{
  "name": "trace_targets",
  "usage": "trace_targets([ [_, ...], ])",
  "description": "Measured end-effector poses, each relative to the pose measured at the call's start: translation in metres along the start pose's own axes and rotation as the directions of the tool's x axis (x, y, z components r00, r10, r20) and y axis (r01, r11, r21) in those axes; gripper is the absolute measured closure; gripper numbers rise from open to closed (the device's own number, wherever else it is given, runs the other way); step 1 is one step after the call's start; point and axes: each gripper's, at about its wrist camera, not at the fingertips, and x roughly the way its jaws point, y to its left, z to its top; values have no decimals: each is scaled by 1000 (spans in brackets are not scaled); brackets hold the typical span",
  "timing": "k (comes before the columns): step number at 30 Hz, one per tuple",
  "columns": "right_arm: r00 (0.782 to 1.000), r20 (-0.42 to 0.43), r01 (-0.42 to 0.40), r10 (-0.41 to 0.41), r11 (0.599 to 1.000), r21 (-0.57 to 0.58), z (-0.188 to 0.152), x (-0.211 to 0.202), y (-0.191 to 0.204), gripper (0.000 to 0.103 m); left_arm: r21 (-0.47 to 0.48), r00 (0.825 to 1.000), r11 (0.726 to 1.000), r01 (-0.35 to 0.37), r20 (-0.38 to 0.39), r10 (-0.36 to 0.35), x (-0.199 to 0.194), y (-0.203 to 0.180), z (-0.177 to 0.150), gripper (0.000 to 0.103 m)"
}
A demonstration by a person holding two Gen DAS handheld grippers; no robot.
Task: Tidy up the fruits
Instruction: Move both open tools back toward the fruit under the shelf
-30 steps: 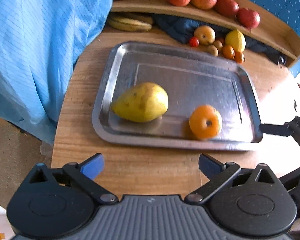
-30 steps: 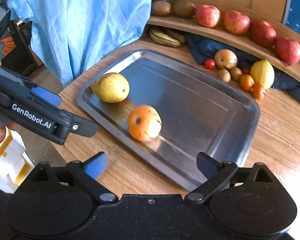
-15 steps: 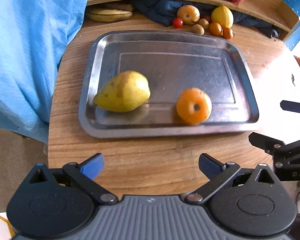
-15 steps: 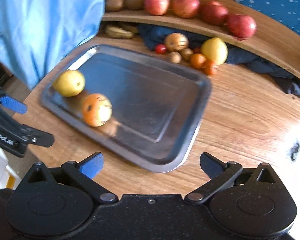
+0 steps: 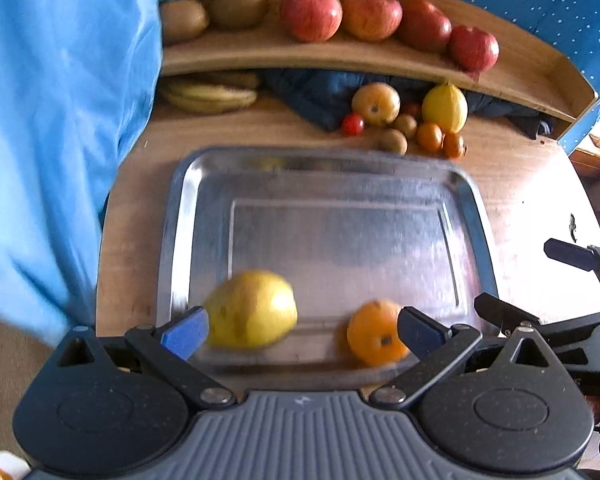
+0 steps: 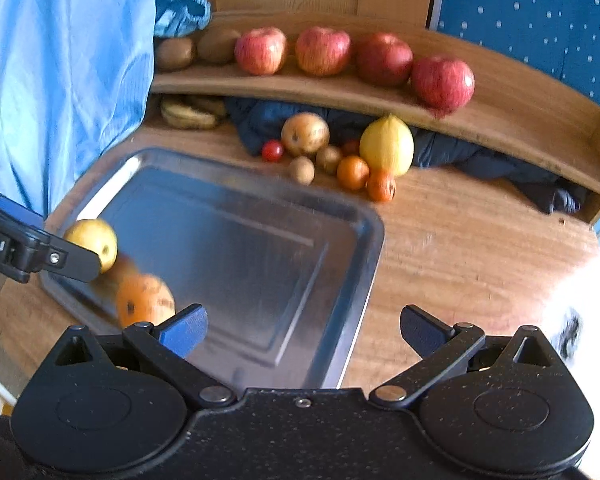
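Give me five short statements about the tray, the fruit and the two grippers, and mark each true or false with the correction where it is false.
1. The metal tray holds two fruits, a yellow pear and an orange. True.
2. Four red apples sit in a row on the wooden shelf. True.
3. The left gripper is shut on the pear. False: its jaws stand wide open and hold nothing.
4. The lemon lies in the tray. False: it lies on the table beyond the tray, among small fruits.
5. The right gripper holds the orange. False: it is open and empty.
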Motion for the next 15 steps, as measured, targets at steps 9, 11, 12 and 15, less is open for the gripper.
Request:
trace_targets([
  [9, 999, 43, 21, -23, 998, 51, 22, 16, -1, 1, -15, 998, 1000, 20, 52, -19, 16, 9, 47, 1],
  [11, 999, 40, 21, -23, 999, 50, 26, 21, 2, 1, -25, 998, 999, 24, 62, -22, 22, 11, 57, 1],
  [12, 999, 39, 19, -21, 999, 50, 28, 23, 3, 1, -29, 998, 999, 25, 63, -23, 25, 13, 61, 1],
  [15, 999, 34, 19, -21, 999, 48, 32, 30, 7, 1, -40, 997, 999, 34, 67, -32, 36, 13, 77, 1],
])
